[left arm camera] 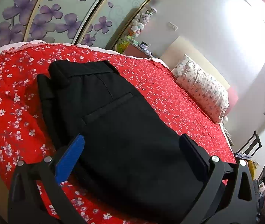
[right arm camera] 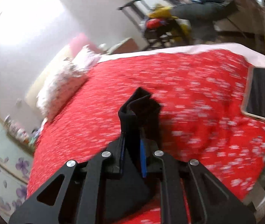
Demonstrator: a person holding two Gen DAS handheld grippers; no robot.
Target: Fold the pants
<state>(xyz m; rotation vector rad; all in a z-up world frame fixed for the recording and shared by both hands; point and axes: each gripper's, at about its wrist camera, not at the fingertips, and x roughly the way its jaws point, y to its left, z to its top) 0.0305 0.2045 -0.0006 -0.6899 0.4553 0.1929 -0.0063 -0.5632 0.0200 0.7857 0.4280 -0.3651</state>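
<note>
One pair of black pants (left arm camera: 113,112) lies on the red bed (left arm camera: 169,97), soft, limp and light, best taken at hems or waistband; right gripper (right arm camera: 132,149) pinches a bunched cloth end, left gripper (left arm camera: 132,149) spread above.

Your left gripper (left arm camera: 132,145) hangs with jaws wide apart over the black pants (left arm camera: 113,115), gripping nothing. You see the pants lying flat on the red floral bedspread (left arm camera: 169,93), waistband at the far end. A patterned pillow (left arm camera: 203,87) rests at the bed's right.
</note>
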